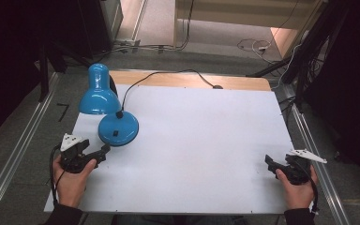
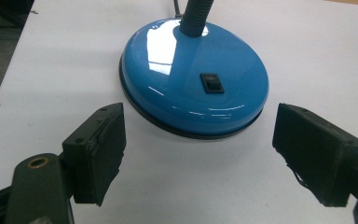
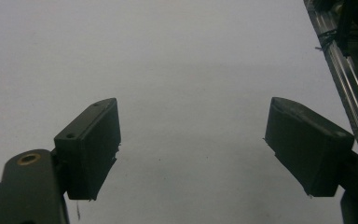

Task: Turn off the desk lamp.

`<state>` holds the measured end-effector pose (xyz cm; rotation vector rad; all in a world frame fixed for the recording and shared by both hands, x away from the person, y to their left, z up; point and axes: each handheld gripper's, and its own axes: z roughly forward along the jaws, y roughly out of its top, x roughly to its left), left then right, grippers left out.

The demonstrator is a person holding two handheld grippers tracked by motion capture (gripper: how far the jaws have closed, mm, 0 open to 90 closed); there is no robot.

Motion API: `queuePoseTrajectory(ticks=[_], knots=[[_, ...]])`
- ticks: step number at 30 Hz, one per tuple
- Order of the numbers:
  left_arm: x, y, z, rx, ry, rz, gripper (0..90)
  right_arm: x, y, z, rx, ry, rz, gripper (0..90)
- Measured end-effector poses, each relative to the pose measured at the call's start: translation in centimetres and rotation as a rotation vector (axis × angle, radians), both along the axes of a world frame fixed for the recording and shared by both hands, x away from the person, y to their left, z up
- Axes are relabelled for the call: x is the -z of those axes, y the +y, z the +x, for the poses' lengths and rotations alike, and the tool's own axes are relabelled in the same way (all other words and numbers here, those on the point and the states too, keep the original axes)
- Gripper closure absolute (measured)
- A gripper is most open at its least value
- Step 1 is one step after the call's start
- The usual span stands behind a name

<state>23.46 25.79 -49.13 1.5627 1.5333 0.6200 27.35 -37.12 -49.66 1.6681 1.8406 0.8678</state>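
Two hands come in from the near edge of the table, and each one holds a black gripper. On the left side, the left gripper (image 1: 104, 151) points at a blue lamp (image 1: 107, 106). Its jaws are wide apart and hold nothing. They sit just in front of the lamp's round base (image 2: 194, 77) and do not touch it.

From the left gripper view, the base is shiny and blue with a thin dark ring at the bottom. A small black switch (image 2: 212, 83) sits on top of it. The mark on the switch is too small to read. I can see no name or words on the lamp. A blue neck (image 2: 196, 17) goes up from the back of the base.

From up high, the lamp stands on the far left part of the white table (image 1: 201, 140). Its shade (image 1: 98, 93) hangs past the table's left edge. A black cord (image 1: 168, 75) runs from the lamp across the back of the table.

Over on the right side, the right gripper (image 1: 268, 162) is well apart from the lamp. Its jaws are also wide apart and hold nothing, with bare white table under them. A metal rail (image 3: 349, 88) runs along the table's right edge.
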Motion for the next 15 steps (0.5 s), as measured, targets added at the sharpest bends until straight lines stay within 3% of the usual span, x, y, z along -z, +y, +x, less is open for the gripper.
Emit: queuePoseTrajectory(ticks=[15], knots=[[0.11, 0.52, -0.95, -0.001, 0.009, 0.006, 18.3, -0.03, -0.01, -0.01, 0.000, -0.002, 0.000, 16.7]])
